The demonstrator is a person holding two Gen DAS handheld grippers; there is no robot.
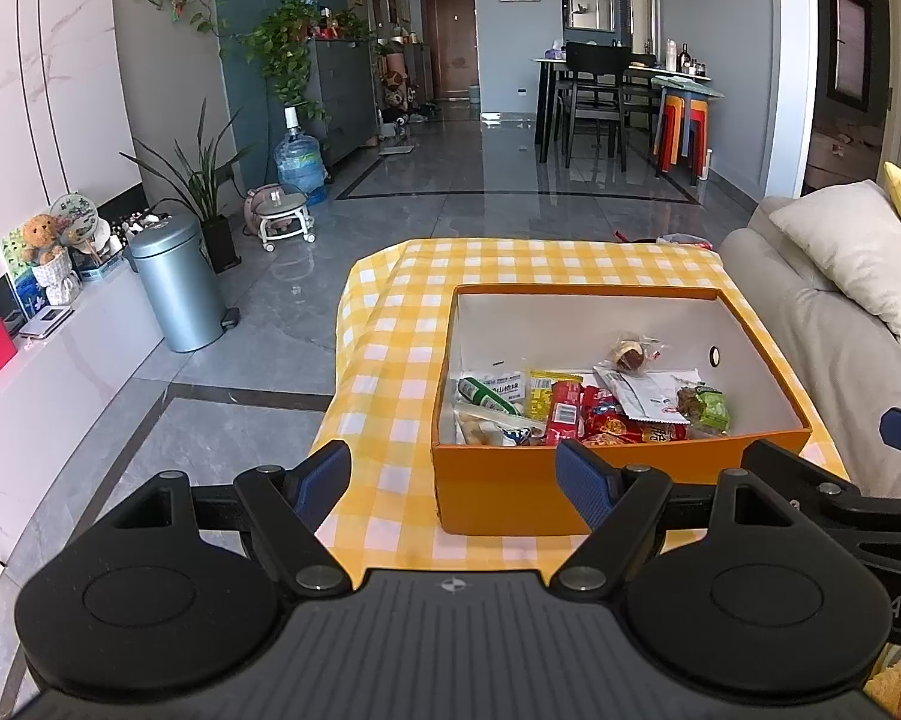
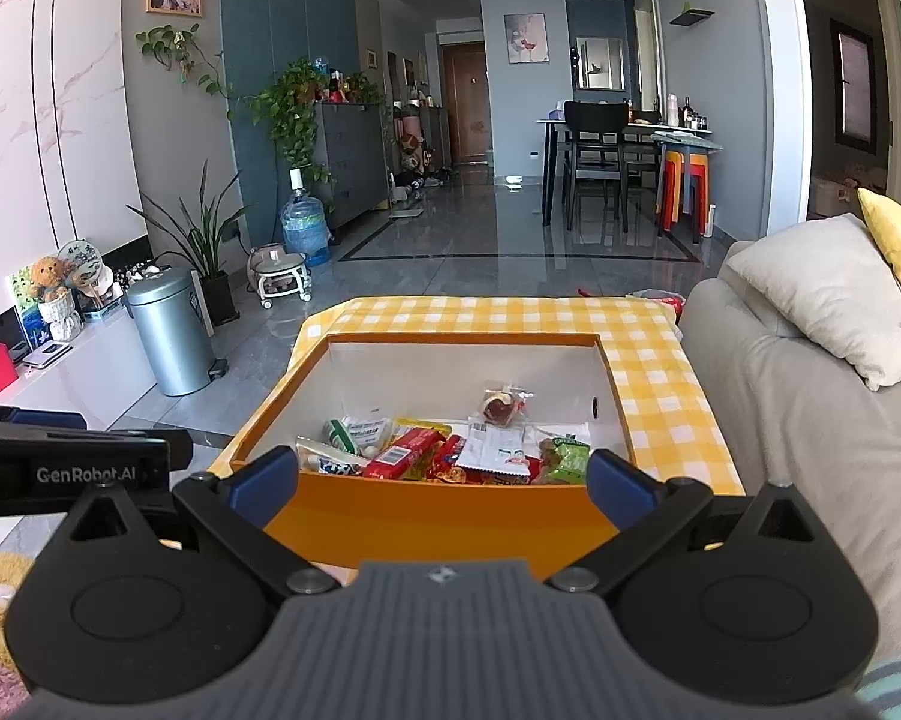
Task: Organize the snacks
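Note:
An orange box (image 1: 618, 483) with a white inside stands on a yellow checked tablecloth (image 1: 390, 360). It holds several snack packets (image 1: 570, 405), red, yellow, green and white, heaped along its near wall, and a wrapped brown sweet (image 1: 630, 354) farther back. My left gripper (image 1: 453, 477) is open and empty, above the box's near left corner. The box (image 2: 438, 519) and snacks (image 2: 450, 450) also show in the right wrist view. My right gripper (image 2: 444, 480) is open and empty, its fingers straddling the box's near wall.
A grey sofa (image 1: 840, 360) with a pale cushion (image 1: 852, 252) lies right of the table. A metal bin (image 1: 177, 282) and a low white shelf (image 1: 48, 372) stand at the left. A red wrapper (image 1: 684, 239) lies at the table's far right edge. Dining table and chairs (image 1: 606, 96) stand far back.

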